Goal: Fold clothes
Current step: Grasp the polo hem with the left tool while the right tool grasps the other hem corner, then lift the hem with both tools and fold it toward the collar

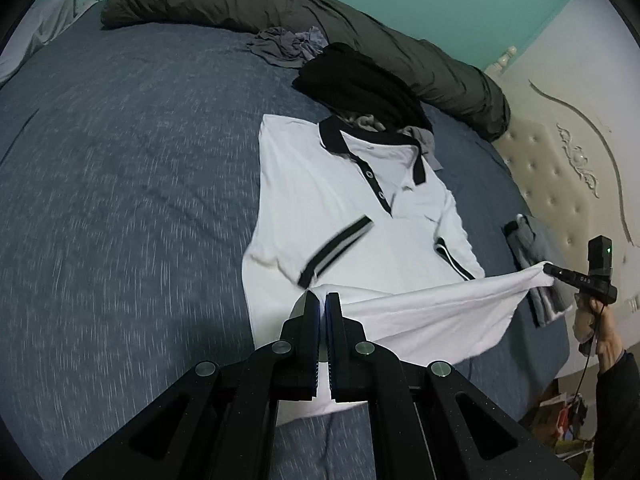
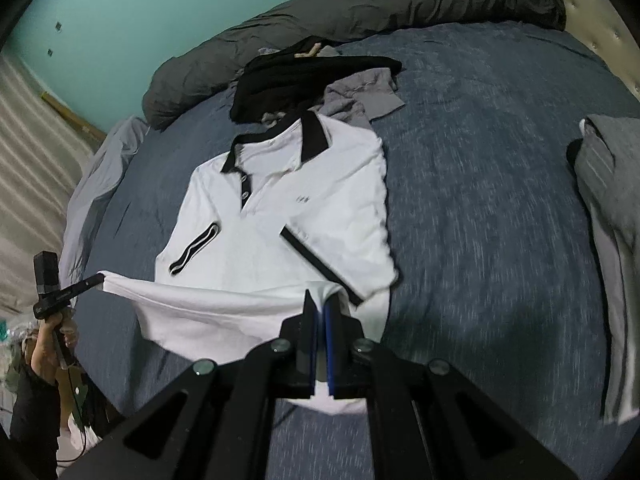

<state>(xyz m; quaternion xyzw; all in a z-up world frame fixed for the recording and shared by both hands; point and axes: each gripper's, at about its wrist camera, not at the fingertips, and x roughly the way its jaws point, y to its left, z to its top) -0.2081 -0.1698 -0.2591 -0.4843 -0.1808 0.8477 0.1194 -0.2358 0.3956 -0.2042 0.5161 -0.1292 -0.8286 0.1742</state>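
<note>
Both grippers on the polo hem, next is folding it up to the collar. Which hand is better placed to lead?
Neither clearly. Left gripper and right gripper each pinch a hem corner of the polo, lifted evenly. Likely move both together toward the collar.

Bed (image 1: pixel 120 160): carries all items.
Polo shirt (image 1: pixel 340 208): mid-bed, lying flat, collar toward the far edge, both sleeves folded in over the chest; its hem is lifted off the bed at the near edge.
Left gripper (image 1: pixel 323 300): at one hem corner. Right gripper (image 2: pixel 323 300): at the other.
Rolled duvet (image 1: pixel 280 4): along the far edge.
Loose garments (image 1: pixel 360 80): between duvet and collar, touching the collar.
Folded stack (image 2: pixel 608 240): right of the shirt, well apart, apparently near the headboard (image 1: pixel 560 184) edge.
</note>
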